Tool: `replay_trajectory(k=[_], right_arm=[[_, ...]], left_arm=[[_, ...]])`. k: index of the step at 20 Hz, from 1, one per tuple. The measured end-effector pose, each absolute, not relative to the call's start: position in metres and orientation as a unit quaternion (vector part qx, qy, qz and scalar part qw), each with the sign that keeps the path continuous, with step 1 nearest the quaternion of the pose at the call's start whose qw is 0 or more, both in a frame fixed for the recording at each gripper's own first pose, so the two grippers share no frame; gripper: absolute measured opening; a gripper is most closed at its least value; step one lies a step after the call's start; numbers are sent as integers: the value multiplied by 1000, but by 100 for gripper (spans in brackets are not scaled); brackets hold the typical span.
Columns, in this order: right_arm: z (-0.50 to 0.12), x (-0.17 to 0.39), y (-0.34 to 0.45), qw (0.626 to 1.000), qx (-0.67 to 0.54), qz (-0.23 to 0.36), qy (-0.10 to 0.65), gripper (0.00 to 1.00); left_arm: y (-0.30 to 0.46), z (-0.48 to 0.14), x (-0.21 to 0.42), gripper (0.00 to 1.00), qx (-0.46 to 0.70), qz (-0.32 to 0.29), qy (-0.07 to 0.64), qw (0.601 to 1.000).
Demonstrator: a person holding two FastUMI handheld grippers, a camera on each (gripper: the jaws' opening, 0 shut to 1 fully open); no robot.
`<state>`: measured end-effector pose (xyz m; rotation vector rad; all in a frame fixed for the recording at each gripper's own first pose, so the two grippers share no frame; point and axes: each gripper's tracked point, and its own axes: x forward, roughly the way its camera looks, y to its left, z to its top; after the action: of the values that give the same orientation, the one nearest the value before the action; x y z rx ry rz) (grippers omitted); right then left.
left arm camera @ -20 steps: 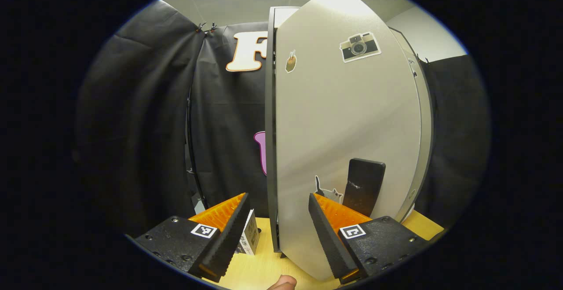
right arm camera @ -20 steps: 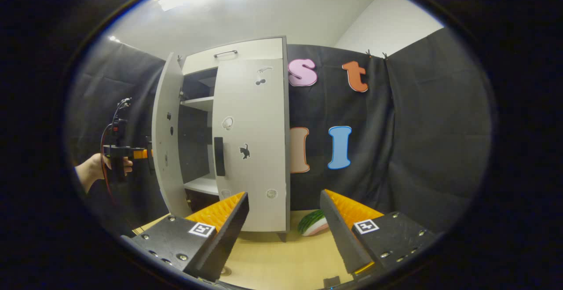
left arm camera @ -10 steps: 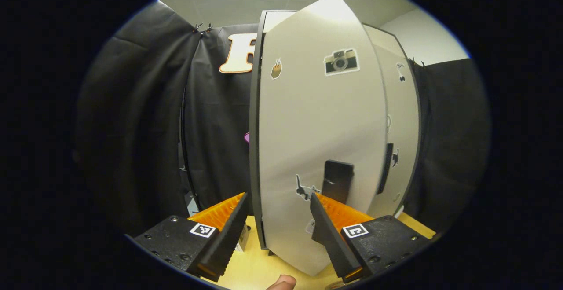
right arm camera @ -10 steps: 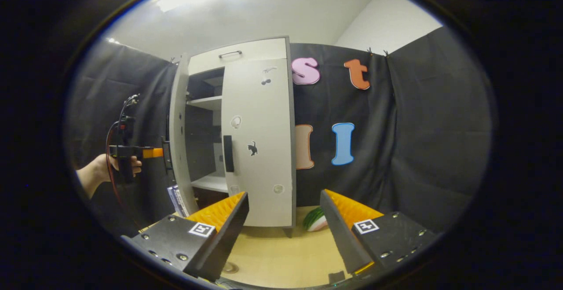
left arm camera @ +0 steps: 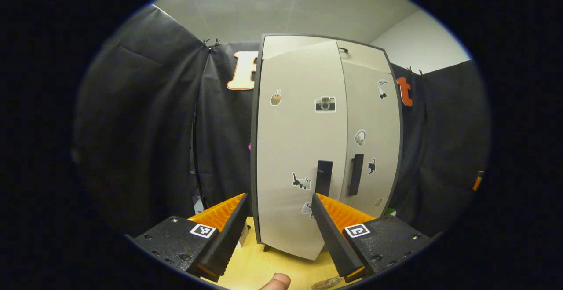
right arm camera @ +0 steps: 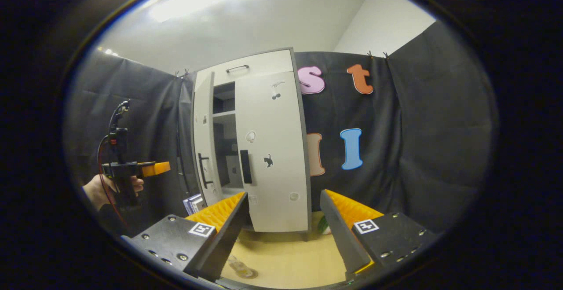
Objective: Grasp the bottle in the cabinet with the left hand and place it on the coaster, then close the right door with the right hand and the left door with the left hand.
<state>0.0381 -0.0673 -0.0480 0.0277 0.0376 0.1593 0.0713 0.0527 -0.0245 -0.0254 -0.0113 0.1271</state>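
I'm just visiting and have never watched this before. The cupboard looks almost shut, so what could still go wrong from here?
1. The left door is not fully shut: a dark gap shows beside the right door. It may stay ajar, since the left claw hangs apart from it.
2. A further push could land on the handle and miss the panel.
3. The bottle stands close below the right claw, which could knock it.

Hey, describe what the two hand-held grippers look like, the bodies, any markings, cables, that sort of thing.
Each hand-held gripper, left and right, has two wedge-shaped fingers with ribbed faces on black blocks fixed with screws. Each block carries a small square black-and-white marker. In the right gripper view, the left one has a black pistol-style handle and a red cable.
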Motion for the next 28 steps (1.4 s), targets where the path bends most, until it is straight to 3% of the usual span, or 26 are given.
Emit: replay_trajectory(k=[1,2,3,6,7,9,11,12,13,18,19,28], right_arm=[[-41,40,-59,996,9,83,10,95],[-35,41,-51,996,5,87,2,99],[-34,43,-42,996,2,92,1,94],[-29,48,-20,995,6,100,-6,99],[-33,49,-11,995,10,103,-2,99],[-33,54,0,995,5,104,0,94],[-37,60,3,995,-14,96,5,98],[-39,61,5,995,-23,92,8,94],[-42,63,8,995,-31,91,12,99],[-47,64,20,994,-50,94,21,94],[-48,64,20,994,-52,92,22,98],[-63,67,21,994,-66,79,32,99]], left_arm=[[50,-18,67,90,-17,64,-8,998],[46,-14,63,91,-21,60,-8,998],[41,-9,60,90,-26,53,-13,998],[31,-1,52,92,-27,36,-21,999],[31,-3,51,88,-25,34,-19,999],[24,-13,49,88,-27,21,-8,999],[16,-21,50,92,-27,3,-4,1000],[16,-24,51,92,-23,-3,-5,1000],[15,-27,51,93,-16,-6,-5,1000],[12,-43,52,93,-9,-31,-1,999],[11,-45,52,93,-8,-34,4,999],[3,-48,46,92,3,-66,-10,998]])
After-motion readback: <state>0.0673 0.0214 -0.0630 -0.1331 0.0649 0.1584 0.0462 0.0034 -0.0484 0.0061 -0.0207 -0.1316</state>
